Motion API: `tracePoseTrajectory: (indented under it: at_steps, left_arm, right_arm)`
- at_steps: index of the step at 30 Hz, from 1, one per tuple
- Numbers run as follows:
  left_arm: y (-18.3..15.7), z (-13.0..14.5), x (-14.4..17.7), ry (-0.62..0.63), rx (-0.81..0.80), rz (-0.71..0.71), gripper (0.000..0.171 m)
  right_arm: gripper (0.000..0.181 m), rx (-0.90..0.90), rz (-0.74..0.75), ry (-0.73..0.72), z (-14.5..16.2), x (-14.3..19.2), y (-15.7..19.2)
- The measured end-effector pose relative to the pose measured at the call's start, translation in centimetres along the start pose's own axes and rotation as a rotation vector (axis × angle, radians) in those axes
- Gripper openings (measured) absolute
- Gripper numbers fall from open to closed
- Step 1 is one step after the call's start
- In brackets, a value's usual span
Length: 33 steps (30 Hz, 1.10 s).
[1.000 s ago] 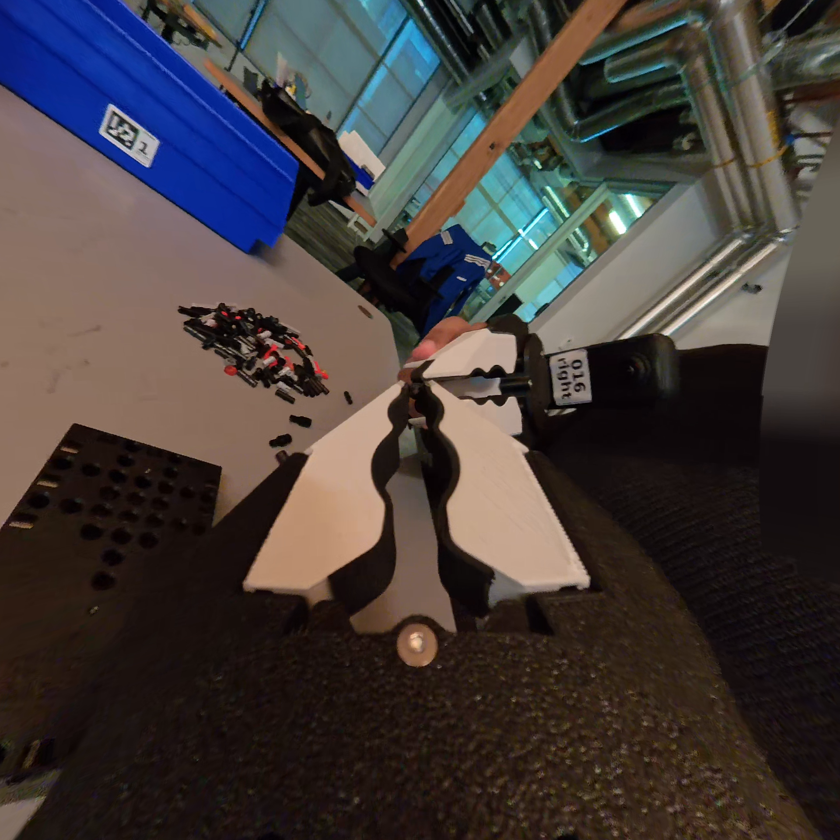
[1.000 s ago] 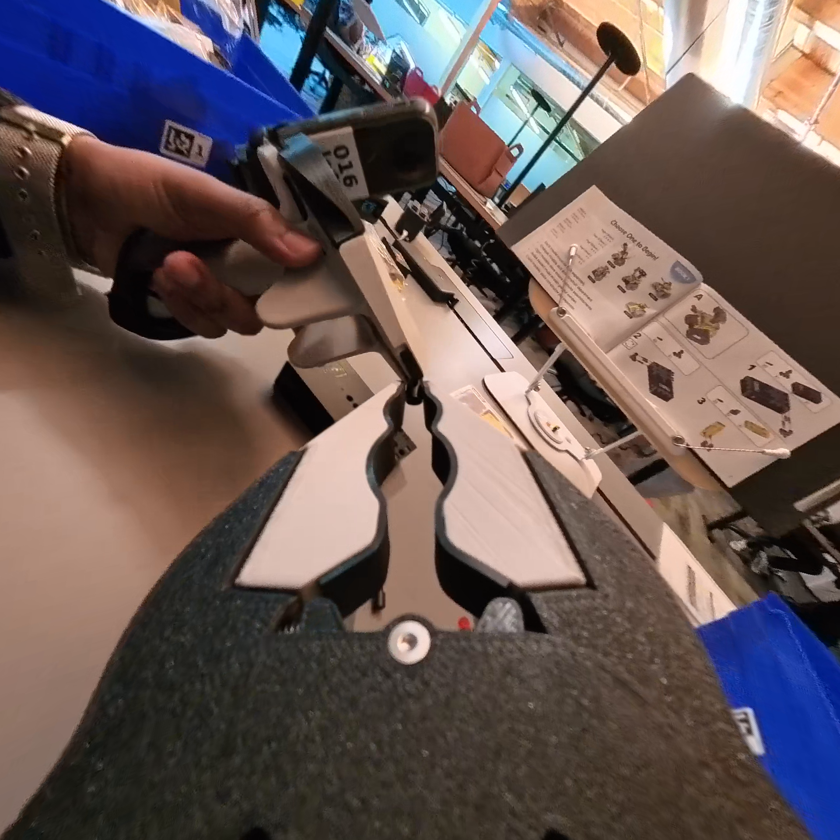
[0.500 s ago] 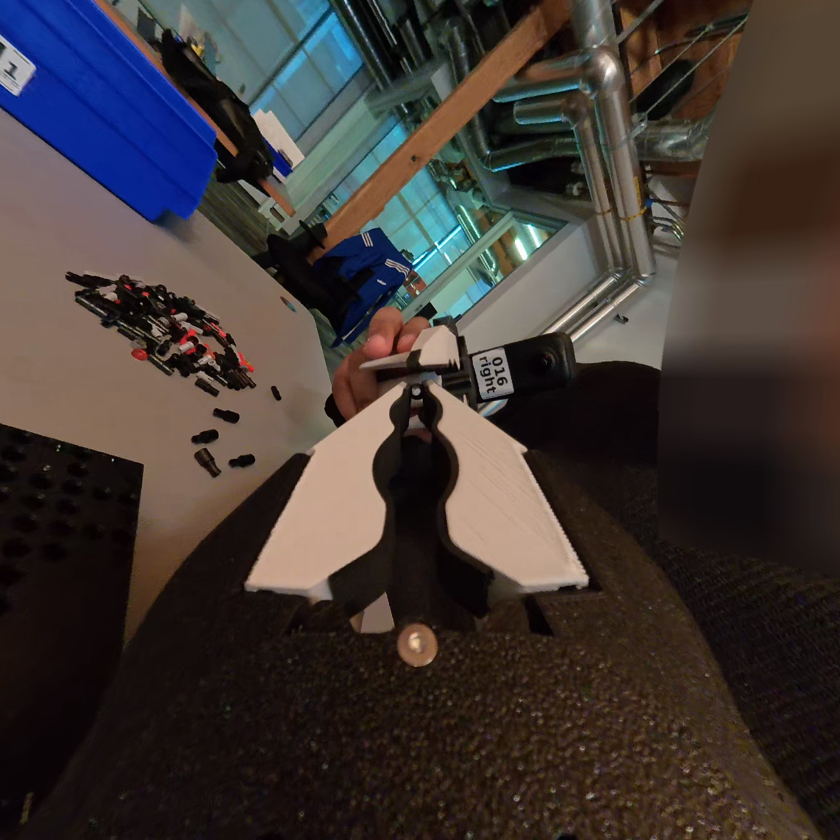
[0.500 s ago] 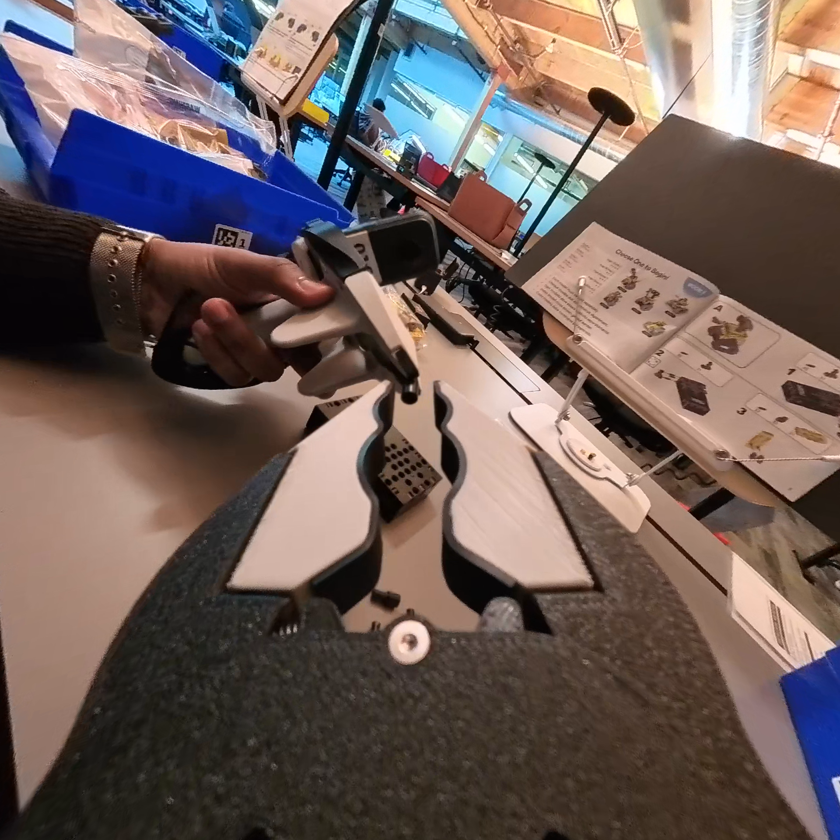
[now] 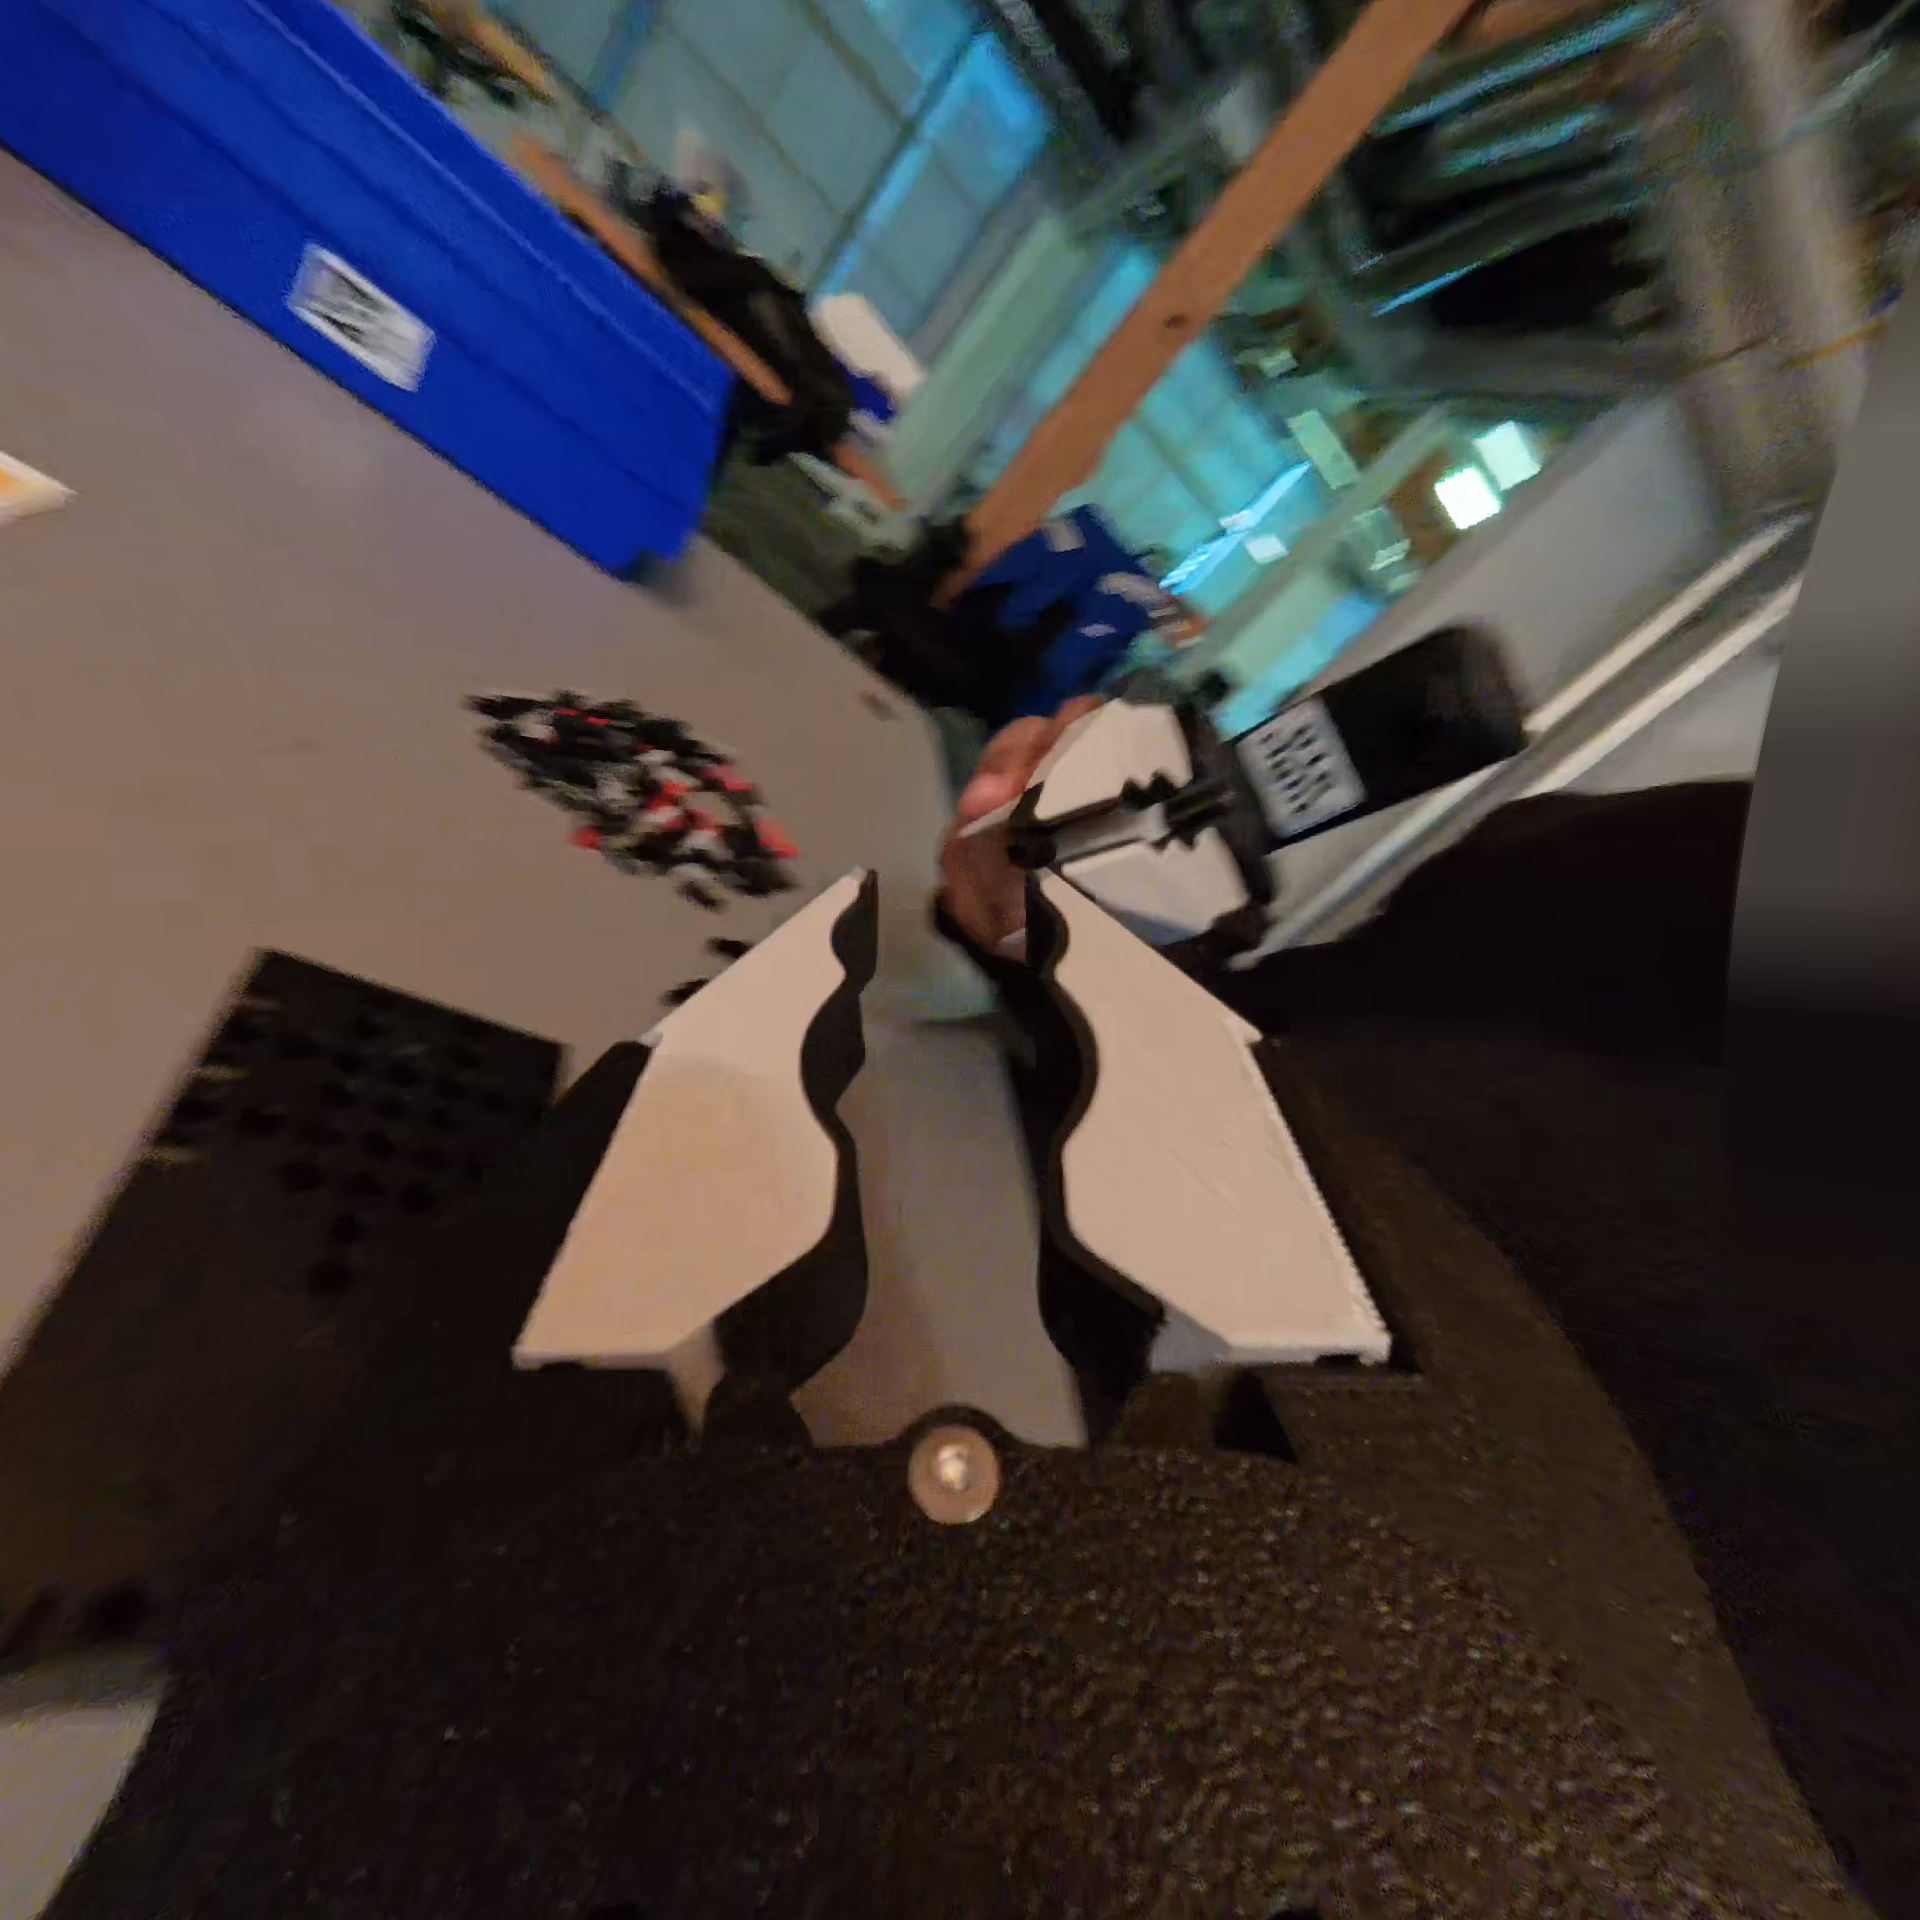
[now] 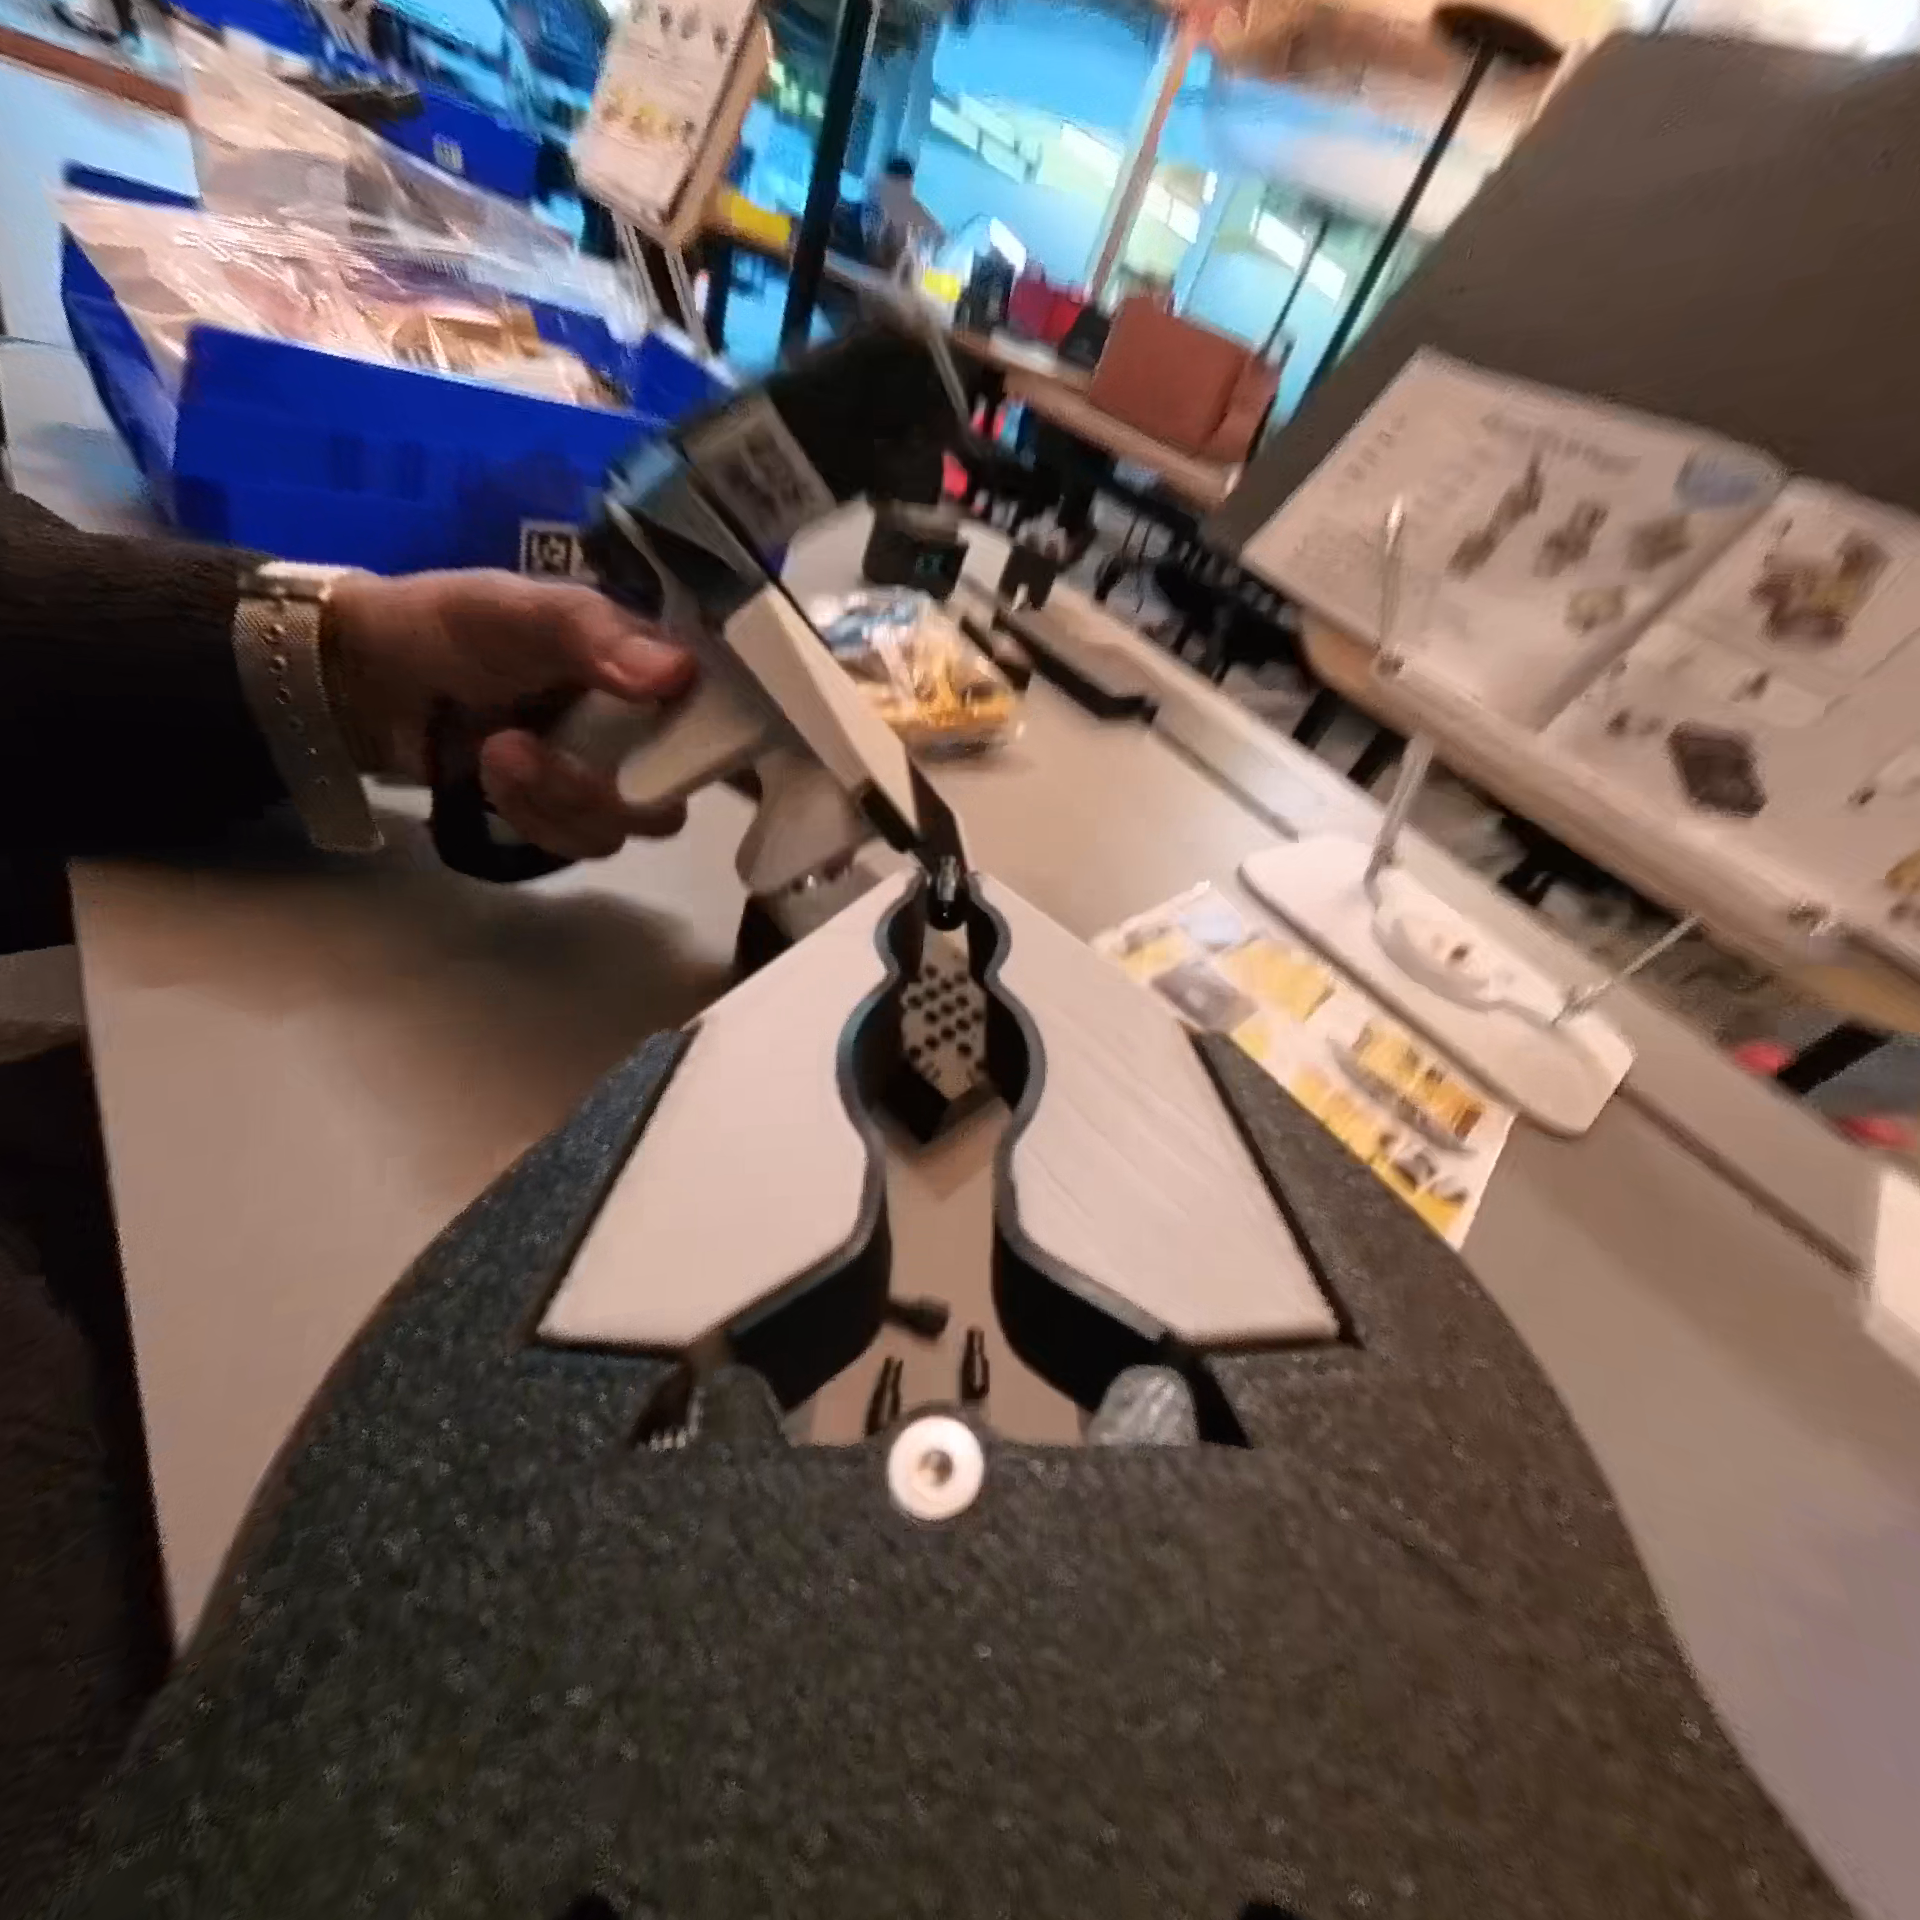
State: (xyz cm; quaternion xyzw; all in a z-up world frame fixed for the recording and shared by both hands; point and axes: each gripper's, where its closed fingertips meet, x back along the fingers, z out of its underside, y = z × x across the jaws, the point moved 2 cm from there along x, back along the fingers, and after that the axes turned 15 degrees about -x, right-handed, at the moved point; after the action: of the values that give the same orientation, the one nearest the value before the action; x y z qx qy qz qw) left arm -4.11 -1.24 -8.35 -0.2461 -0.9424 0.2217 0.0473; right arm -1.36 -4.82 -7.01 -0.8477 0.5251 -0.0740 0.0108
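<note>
In the right wrist view my right gripper (image 6: 943, 899) is shut on a small dark pin (image 6: 943, 885) at its fingertips, held in the air. My left gripper (image 6: 914, 821), held by a hand (image 6: 499, 665), has its tips just above that pin. In the left wrist view my left gripper (image 5: 951, 894) is open and empty, with the right gripper (image 5: 1023, 836) and its pin right in front of it. A black perforated plate (image 5: 343, 1122) lies on the table below; it also shows between the right fingers (image 6: 940, 1029). A pile of small black and red pins (image 5: 644, 790) lies beyond it.
Blue bins (image 5: 364, 260) (image 6: 364, 457) stand along the table's far side. An open booklet on a white wire stand (image 6: 1434, 966), a printed sheet (image 6: 1330, 1049) and a bag of yellow parts (image 6: 925, 675) lie to the right. Loose pins (image 6: 925, 1314) lie under the right gripper. My two grippers' fingertips are within a few centimetres of each other.
The left gripper, shut on the pin half a second ago, has opened. The right gripper, open then, has closed on the pin. Both views are blurred by motion.
</note>
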Motion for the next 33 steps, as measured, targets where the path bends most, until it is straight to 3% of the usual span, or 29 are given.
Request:
tracePoseTrajectory:
  at_steps: [2, 5, 8, 10, 15, 17, 18, 20, 25, 29, 33]
  left_arm:
    - [1.1, 0.8, 0.4, 0.115, -0.177, -0.157, 0.029]
    - [3.7, 3.3, 1.1, 0.399, -0.416, -0.425, 0.031]
    - [4.2, 5.2, 1.4, 0.558, -0.484, -0.447, 0.032]
    - [4.6, 5.0, 1.6, 0.545, -0.471, -0.462, 0.033]
    - [7.0, 3.4, 4.1, 0.58, -0.578, -0.666, 0.04]
    - [8.1, 4.5, 4.8, 0.659, -0.531, -0.697, 0.058]
    - [8.1, 4.4, 4.8, 0.638, -0.513, -0.679, 0.058]
    - [7.6, 4.7, 5.0, 0.641, -0.497, -0.626, 0.074]
    - [7.3, 4.0, 5.5, 0.583, -0.489, -0.595, 0.077]
    - [7.6, 6.3, 5.4, 0.679, -0.447, -0.538, 0.083]
    - [8.6, 7.0, 5.6, 0.721, -0.436, -0.579, 0.083]
  right_arm:
    - [0.007, -0.105, 0.002, 0.103, 1.5, -0.3, -1.1]
    - [0.008, -0.23, 0.024, 0.249, 4.5, -0.6, -2.4]
    - [0.008, -0.266, 0.053, 0.335, 6.6, -0.8, -2.6]
    - [0.008, -0.254, 0.064, 0.363, 7.3, -1.0, -2.3]
    - [0.008, -0.249, 0.042, 0.362, 7.6, -1.4, -1.6]
    - [0.008, -0.254, 0.037, 0.361, 7.7, -1.6, -1.6]
    - [0.008, -0.255, 0.033, 0.359, 7.6, -1.7, -1.5]
    - [0.008, -0.256, 0.025, 0.351, 7.5, -1.8, -1.4]
    - [0.008, -0.254, 0.015, 0.339, 7.5, -1.8, -1.1]
    - [0.008, -0.259, 0.004, 0.325, 7.3, -1.9, -1.0]
    - [0.008, -0.253, 0.007, 0.319, 7.2, -2.0, -1.0]
